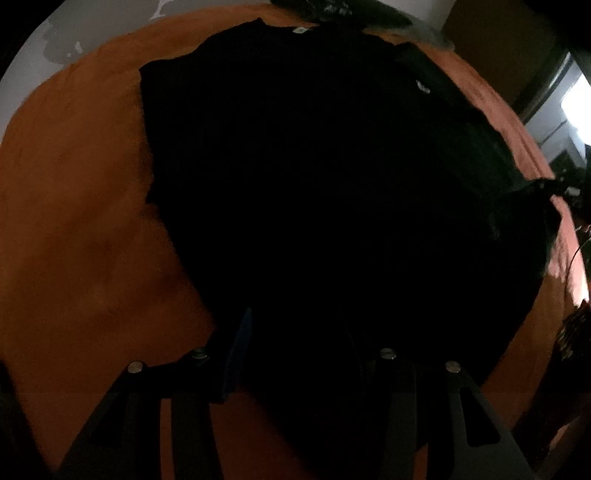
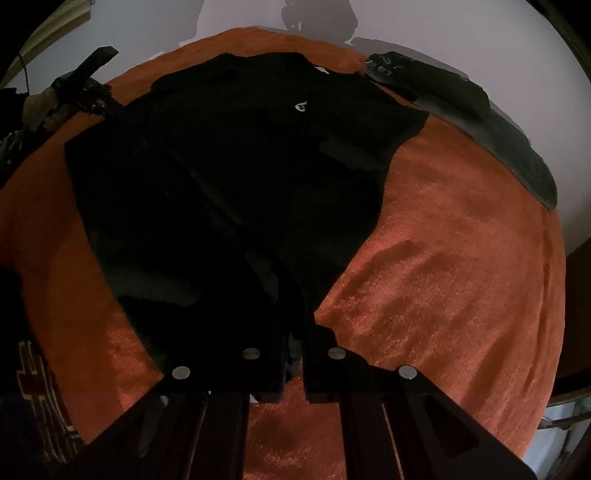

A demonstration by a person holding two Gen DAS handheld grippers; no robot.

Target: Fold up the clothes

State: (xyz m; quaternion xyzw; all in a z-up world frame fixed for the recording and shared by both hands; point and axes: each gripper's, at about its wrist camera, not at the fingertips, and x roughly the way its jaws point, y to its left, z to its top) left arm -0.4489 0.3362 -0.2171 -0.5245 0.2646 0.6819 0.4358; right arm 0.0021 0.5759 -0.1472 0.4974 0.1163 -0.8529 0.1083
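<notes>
A black T-shirt point(image 2: 229, 155) with a small white chest logo point(image 2: 301, 107) lies spread on an orange blanket point(image 2: 443, 258). In the right wrist view my right gripper point(image 2: 295, 317) is shut on the shirt's near hem, with dark fabric pinched in the narrow gap. The left wrist view shows the same shirt point(image 1: 314, 166) from its side, and my left gripper point(image 1: 303, 336) stands open, fingers wide apart over the shirt's near edge. Its right finger is lost against the black cloth. The left gripper point(image 2: 88, 81) also shows beside the far left sleeve.
A dark grey folded garment point(image 2: 461, 96) lies at the blanket's back right edge. A pale wall point(image 2: 147, 29) rises behind the blanket. A patterned rug point(image 2: 37, 387) shows at lower left. A bright window point(image 1: 576, 103) is off to the right.
</notes>
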